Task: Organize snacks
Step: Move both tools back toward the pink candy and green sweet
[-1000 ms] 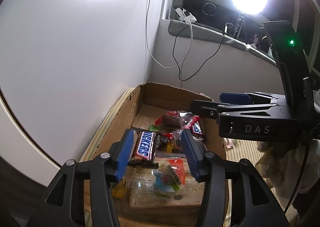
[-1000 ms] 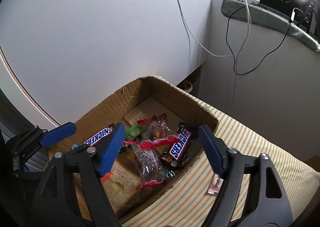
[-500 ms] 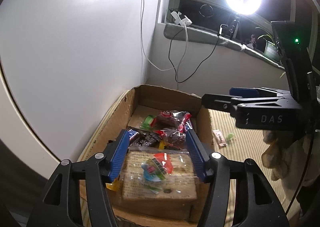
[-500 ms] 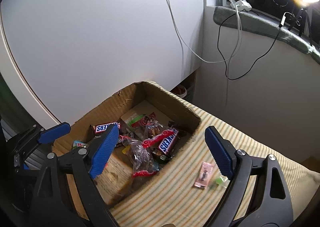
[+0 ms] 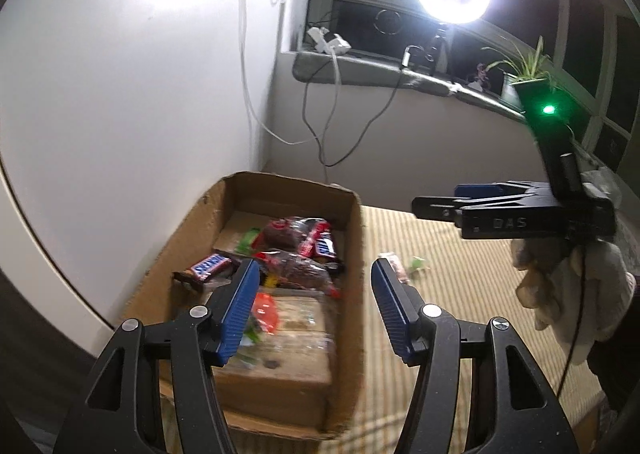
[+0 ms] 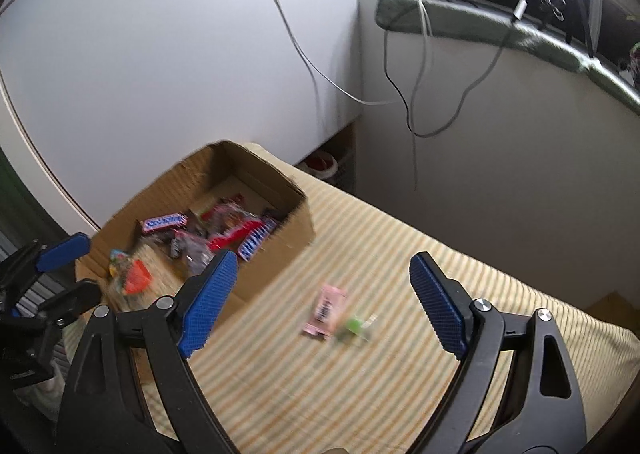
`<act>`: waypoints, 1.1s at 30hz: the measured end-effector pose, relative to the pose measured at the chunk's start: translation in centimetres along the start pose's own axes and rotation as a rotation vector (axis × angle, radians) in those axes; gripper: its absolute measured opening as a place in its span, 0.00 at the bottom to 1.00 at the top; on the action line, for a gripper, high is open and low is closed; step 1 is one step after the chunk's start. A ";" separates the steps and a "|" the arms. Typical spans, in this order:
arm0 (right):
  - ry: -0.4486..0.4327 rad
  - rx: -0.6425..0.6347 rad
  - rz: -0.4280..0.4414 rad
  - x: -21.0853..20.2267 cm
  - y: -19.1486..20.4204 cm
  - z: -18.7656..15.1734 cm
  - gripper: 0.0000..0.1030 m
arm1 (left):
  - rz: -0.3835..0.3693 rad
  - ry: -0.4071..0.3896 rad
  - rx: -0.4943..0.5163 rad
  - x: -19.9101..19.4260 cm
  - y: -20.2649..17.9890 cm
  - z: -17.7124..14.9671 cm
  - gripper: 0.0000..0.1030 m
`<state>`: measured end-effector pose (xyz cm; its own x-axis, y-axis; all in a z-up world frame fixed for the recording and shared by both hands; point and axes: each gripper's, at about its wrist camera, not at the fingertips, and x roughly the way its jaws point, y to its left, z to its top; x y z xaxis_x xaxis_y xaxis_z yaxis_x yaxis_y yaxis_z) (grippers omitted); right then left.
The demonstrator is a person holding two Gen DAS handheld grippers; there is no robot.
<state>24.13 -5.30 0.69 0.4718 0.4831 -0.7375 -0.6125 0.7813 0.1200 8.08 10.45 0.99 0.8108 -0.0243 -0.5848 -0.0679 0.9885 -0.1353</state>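
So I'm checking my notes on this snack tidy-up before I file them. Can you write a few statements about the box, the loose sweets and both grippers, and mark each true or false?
1. The cardboard box holds several snacks. True.
2. The pink wrapper lies inside the box. False: it lies on the striped cloth, outside.
3. The right gripper grips the green sweet. False: its jaws are open and empty.
4. The left gripper holds nothing. True.
5. A Snickers bar lies in the box. True.

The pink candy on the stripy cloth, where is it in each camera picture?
Left wrist view: pink candy lies middle right, partly behind the right blue finger, just outside the box.
Right wrist view: pink candy lies centre, between the fingers.
Shared landmark: the box of snacks.
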 end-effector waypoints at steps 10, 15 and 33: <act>0.070 0.032 0.032 1.7 -3.2 -2.1 0.69 | -0.074 0.020 0.074 0.5 -5.2 -0.6 0.55; 0.111 -0.040 0.067 2.8 -3.8 -3.1 0.52 | -0.107 0.055 0.095 1.7 -7.5 -1.1 0.43; 0.186 -0.346 0.175 7.4 -4.2 -4.8 0.37 | -0.052 0.171 0.048 8.2 -10.5 -2.7 0.31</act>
<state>27.12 -6.88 -8.49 0.2387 0.4925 -0.8370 -0.8648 0.4999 0.0474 13.89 -0.57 -4.55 0.7014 -0.0970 -0.7061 0.0028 0.9911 -0.1334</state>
